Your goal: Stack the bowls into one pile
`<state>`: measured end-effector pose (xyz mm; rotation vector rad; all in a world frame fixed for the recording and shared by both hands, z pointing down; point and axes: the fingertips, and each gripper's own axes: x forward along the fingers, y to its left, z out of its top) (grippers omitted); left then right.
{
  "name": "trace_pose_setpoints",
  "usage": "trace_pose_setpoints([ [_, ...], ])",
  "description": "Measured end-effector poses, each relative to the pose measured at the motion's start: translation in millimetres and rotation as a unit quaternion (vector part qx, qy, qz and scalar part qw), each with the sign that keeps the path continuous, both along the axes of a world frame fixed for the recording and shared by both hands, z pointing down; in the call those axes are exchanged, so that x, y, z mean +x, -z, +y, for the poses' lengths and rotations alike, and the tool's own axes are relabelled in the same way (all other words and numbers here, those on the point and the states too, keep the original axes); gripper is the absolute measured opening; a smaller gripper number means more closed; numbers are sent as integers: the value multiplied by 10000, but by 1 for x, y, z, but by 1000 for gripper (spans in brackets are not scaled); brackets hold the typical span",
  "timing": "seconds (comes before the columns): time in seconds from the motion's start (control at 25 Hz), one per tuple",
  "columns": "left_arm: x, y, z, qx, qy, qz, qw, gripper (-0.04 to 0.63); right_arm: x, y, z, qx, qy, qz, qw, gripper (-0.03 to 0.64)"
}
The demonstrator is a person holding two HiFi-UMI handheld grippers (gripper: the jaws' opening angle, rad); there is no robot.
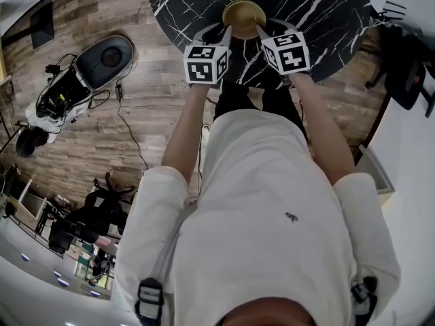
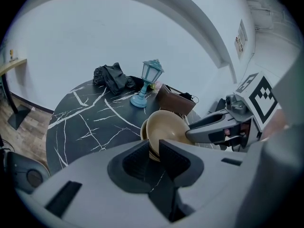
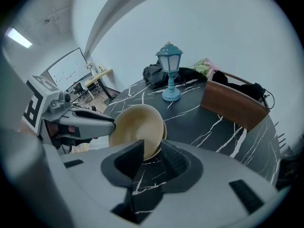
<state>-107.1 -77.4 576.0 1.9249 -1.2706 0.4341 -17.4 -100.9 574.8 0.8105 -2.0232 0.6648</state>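
A tan bowl (image 1: 243, 11) sits tilted inside a second tan bowl (image 2: 143, 130) on the black marble table (image 1: 326, 19), near its front edge. From the left, my left gripper (image 1: 227, 28) has its jaws close together and pinches the upper bowl's (image 2: 166, 126) rim between them. My right gripper (image 1: 262, 28) comes in from the right. In the right gripper view its jaws straddle the upper bowl's (image 3: 137, 125) near rim with a gap beside it, so the pads do not press. The lower bowl shows only as a thin rim (image 3: 164, 127).
A blue lantern lamp (image 3: 170, 70) stands at the table's far side, with a black cloth bundle (image 2: 111, 77) and flowers (image 3: 205, 66) behind it. A brown chair back (image 3: 232, 106) rises at the table's edge. A grey machine (image 1: 102, 60) with cables lies on the wooden floor.
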Motion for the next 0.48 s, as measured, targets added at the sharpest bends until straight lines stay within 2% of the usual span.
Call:
trace_pose_setpoints([
  [0.48,-3,6,1,101,-159,-130,9997,97,-1,0,3,-30,18,0,10000,146],
])
